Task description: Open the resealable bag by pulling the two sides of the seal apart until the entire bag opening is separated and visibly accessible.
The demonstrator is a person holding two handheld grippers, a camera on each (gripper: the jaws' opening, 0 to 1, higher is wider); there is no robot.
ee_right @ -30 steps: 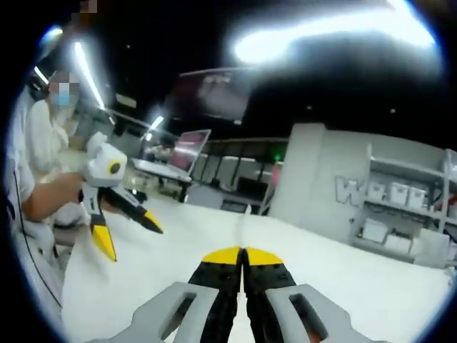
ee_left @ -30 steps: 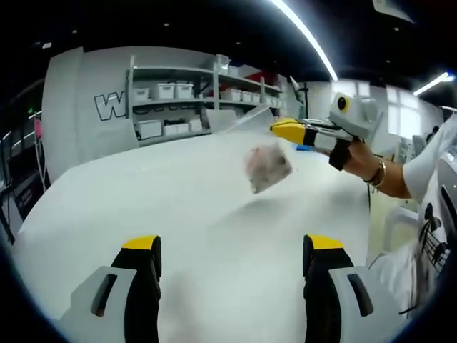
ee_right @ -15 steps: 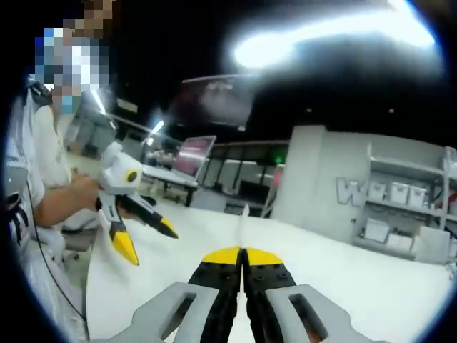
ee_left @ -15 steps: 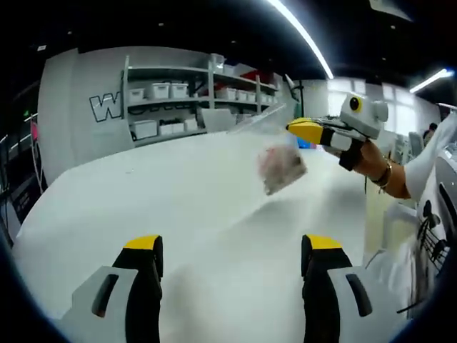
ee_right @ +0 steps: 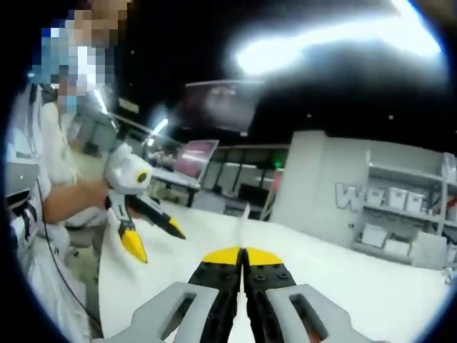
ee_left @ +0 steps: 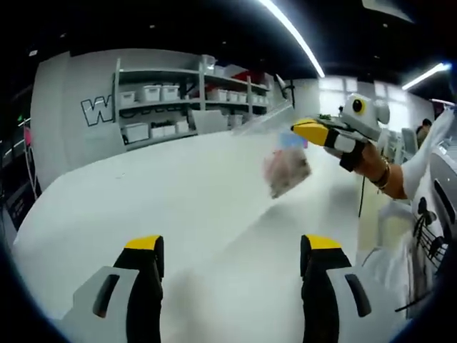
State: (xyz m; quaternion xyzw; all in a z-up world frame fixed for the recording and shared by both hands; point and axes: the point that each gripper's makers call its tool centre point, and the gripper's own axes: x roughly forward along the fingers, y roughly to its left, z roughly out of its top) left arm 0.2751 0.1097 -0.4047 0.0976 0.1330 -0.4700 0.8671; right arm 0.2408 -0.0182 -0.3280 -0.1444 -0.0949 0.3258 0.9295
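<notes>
My right gripper (ee_right: 243, 251), jaws pressed together, pinches the top edge of the resealable bag (ee_left: 284, 166), which hangs above the white table (ee_left: 143, 193); contents look pinkish, blurred. My left gripper (ee_left: 232, 246) is low over the table, jaws spread wide, gripping nothing, well apart from the bag.

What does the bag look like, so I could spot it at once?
Start at the big white table. Above its far right side, the right gripper holds up a clear bag by its top edge. It hangs in the air with a pinkish lump inside, unlike the white bins on the shelves behind.
</notes>
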